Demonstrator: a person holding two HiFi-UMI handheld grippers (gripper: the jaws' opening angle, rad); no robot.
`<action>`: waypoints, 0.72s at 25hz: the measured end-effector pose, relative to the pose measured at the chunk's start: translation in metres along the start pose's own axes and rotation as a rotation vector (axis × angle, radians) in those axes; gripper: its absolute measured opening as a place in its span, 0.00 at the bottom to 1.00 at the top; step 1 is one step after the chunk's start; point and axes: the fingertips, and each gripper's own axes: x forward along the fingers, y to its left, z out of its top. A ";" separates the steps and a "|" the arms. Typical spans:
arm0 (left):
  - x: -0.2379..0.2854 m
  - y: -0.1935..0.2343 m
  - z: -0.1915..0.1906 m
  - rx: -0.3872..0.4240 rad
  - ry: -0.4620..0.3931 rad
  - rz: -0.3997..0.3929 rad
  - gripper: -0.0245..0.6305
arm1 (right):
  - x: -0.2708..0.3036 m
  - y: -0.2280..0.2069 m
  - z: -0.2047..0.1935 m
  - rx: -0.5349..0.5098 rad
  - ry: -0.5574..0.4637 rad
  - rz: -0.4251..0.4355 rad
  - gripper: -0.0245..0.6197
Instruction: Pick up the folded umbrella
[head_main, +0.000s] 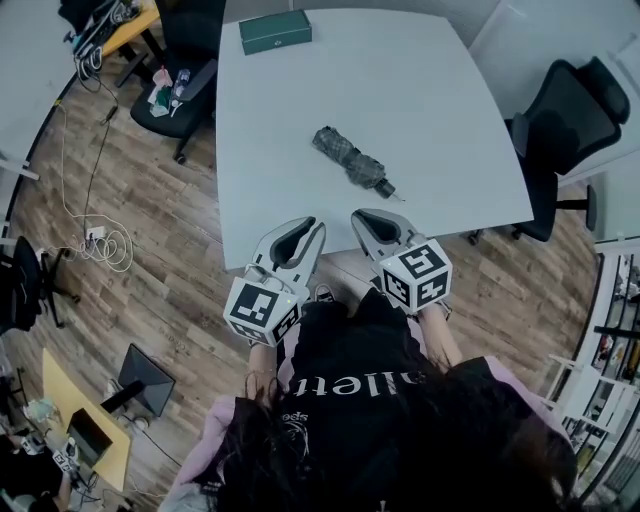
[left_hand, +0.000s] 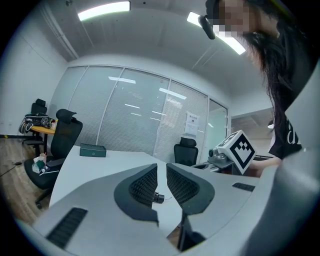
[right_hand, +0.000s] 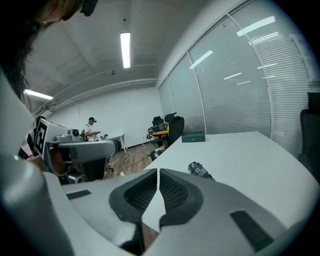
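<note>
Ahead of the fingers (head_main: 372, 226), folded umbrella (head_main: 350, 158)

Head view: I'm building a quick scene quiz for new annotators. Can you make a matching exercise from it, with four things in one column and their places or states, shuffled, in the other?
Things:
1. folded umbrella
2. green box
3. right gripper
4. white cable

Places or states:
A. coiled on the wood floor, left of the table
B. at the table's far edge
C. at the table's near edge, fingers shut, empty
D. lying toward the middle of the table

Pairs: 1-D, 2-B, 3-C, 4-A
</note>
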 end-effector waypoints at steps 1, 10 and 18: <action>0.001 0.001 -0.001 -0.004 0.001 0.000 0.15 | 0.001 -0.002 0.000 0.000 0.003 -0.004 0.08; 0.001 0.013 -0.001 -0.029 -0.006 0.032 0.15 | 0.008 -0.021 0.005 0.001 0.017 -0.029 0.08; 0.010 0.032 0.000 -0.046 0.000 0.104 0.15 | 0.034 -0.063 0.010 -0.024 0.041 -0.040 0.09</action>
